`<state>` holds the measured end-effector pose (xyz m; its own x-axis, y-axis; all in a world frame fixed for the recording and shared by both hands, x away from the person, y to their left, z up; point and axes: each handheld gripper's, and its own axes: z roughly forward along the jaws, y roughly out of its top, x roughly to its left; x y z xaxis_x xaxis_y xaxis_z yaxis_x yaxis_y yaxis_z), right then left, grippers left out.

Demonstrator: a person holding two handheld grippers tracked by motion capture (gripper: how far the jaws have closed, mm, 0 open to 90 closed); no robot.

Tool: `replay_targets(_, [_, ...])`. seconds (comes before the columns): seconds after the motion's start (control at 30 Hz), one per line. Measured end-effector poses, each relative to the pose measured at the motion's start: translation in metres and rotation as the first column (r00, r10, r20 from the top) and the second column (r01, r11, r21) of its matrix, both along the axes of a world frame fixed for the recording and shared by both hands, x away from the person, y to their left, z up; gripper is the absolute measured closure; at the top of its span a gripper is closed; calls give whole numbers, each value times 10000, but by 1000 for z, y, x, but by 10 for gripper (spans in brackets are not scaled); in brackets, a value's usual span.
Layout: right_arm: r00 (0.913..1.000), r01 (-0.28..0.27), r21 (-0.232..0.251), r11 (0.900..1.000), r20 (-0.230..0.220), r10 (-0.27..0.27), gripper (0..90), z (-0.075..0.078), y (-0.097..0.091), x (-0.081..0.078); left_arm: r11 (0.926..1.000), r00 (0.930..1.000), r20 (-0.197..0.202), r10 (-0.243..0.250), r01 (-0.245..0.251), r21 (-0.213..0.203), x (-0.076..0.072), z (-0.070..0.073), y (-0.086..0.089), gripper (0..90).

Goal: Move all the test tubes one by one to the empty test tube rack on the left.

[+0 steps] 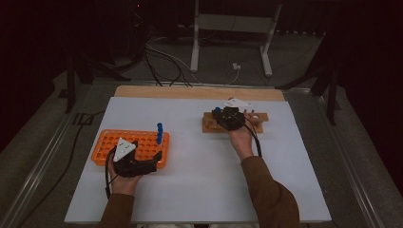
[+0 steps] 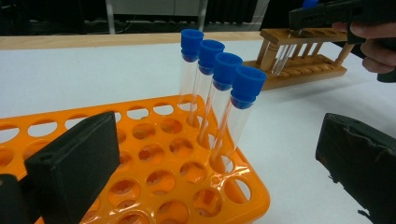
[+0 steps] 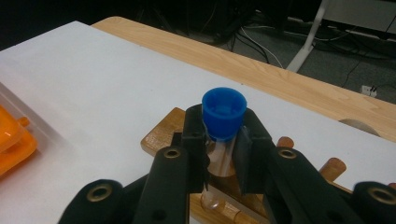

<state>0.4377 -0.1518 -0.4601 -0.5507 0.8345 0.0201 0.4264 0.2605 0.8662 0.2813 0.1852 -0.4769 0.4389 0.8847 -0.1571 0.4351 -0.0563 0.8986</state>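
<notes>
An orange tube rack (image 1: 109, 142) lies at the left of the white table top. Several clear test tubes with blue caps (image 2: 219, 70) stand in a row at its right end. My left gripper (image 1: 146, 153) hovers over the rack's near edge. Its jaws stand wide apart in the left gripper view (image 2: 215, 163), touching nothing. At the far right stands a wooden rack (image 1: 256, 124). There my right gripper (image 3: 223, 135) is shut just under the cap of a blue-capped tube (image 3: 224, 111). The tube is upright, its lower end in the wooden rack (image 3: 161, 133).
A white, grey-cornered plate (image 1: 237, 102) rides on the right gripper. The table's wooden strip (image 1: 199, 91) runs along the far edge. Beyond it are cables and white stand legs (image 1: 195, 52) on the floor. White table surface (image 1: 190, 180) stretches between the two racks.
</notes>
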Motion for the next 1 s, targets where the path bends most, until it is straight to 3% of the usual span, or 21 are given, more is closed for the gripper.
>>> replay_targets(1.0, [9989, -133, 262, 9996, 450, 121, 770, 34, -8, -8, 10000, 10000, -68, -27, 27, -31, 0, -1, -1, 7])
